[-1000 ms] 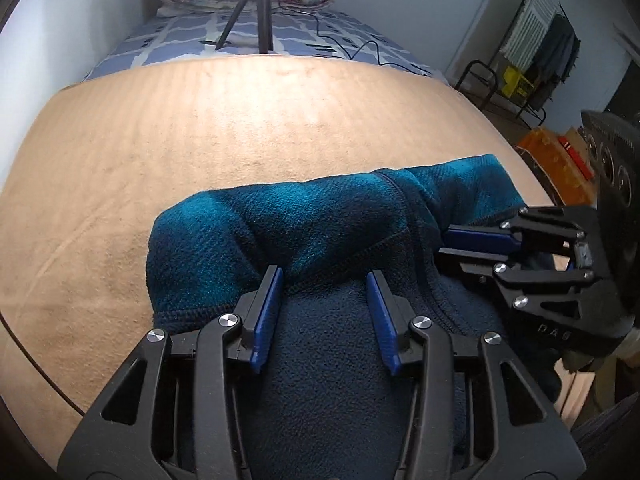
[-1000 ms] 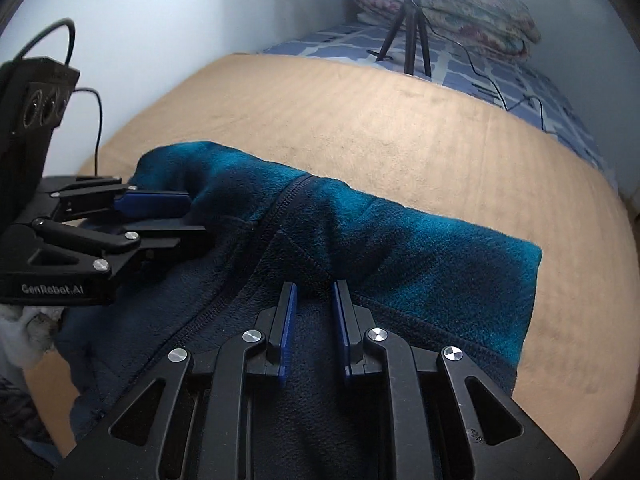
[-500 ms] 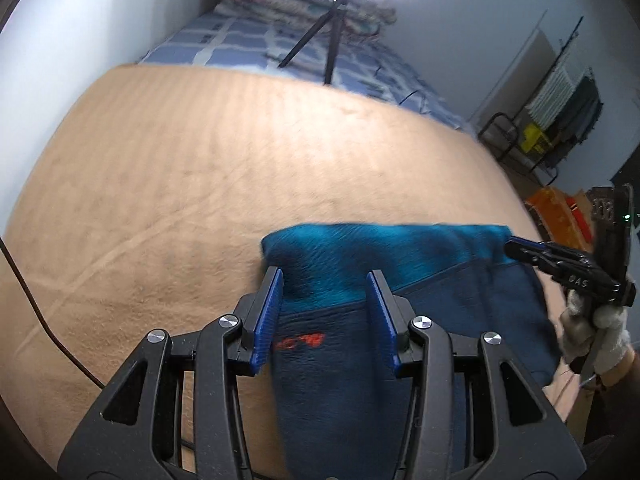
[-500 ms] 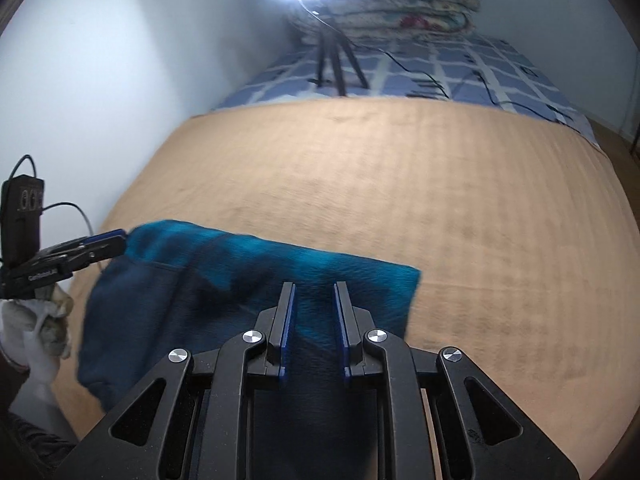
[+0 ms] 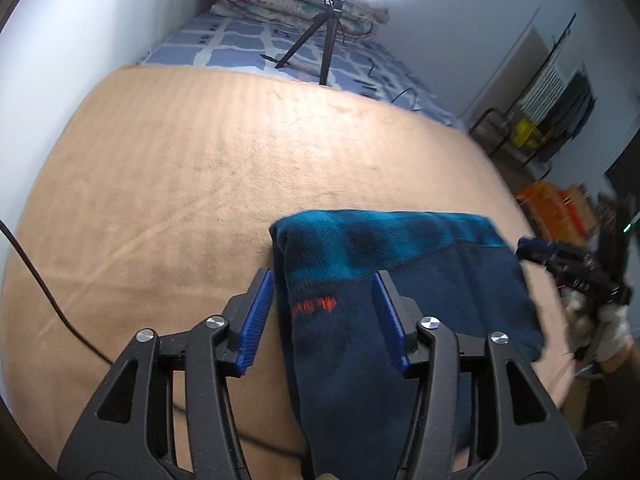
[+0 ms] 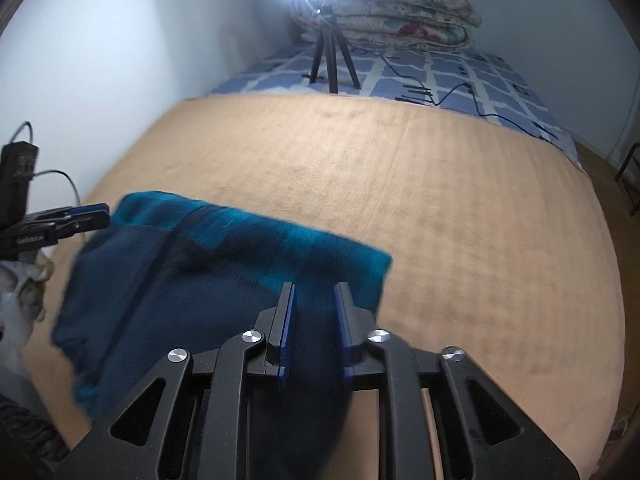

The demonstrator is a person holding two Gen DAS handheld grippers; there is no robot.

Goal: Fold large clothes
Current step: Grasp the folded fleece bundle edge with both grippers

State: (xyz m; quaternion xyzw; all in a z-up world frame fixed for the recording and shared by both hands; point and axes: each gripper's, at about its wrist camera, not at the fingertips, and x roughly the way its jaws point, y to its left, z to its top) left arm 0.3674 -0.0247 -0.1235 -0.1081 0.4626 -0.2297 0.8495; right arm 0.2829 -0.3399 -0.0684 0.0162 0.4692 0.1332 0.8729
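A dark blue and teal fleece garment [image 5: 400, 272] is held up above the tan blanket [image 5: 192, 168]; it also shows in the right wrist view [image 6: 208, 264]. My left gripper [image 5: 324, 284] straddles one top corner of the fleece, with the fabric running between its blue pads [image 5: 260, 308]. My right gripper [image 6: 316, 300] is shut on the other top corner, with its jaws narrow. Each gripper shows at the far edge of the other's view: the right one in the left wrist view [image 5: 560, 256], the left one in the right wrist view [image 6: 76, 216].
A ring light on a tripod [image 5: 328, 40] stands on the blue checked sheet [image 6: 440, 76] beyond the blanket, with folded quilts [image 6: 404, 12] behind. A black cable [image 5: 44, 292] trails at the left. A clothes rack [image 5: 552, 96] and orange boxes [image 5: 560, 208] are at the right.
Both grippers have risen and pulled back with the fleece, lifting it off the blanket so it hangs stretched between them. The grippers have moved apart.
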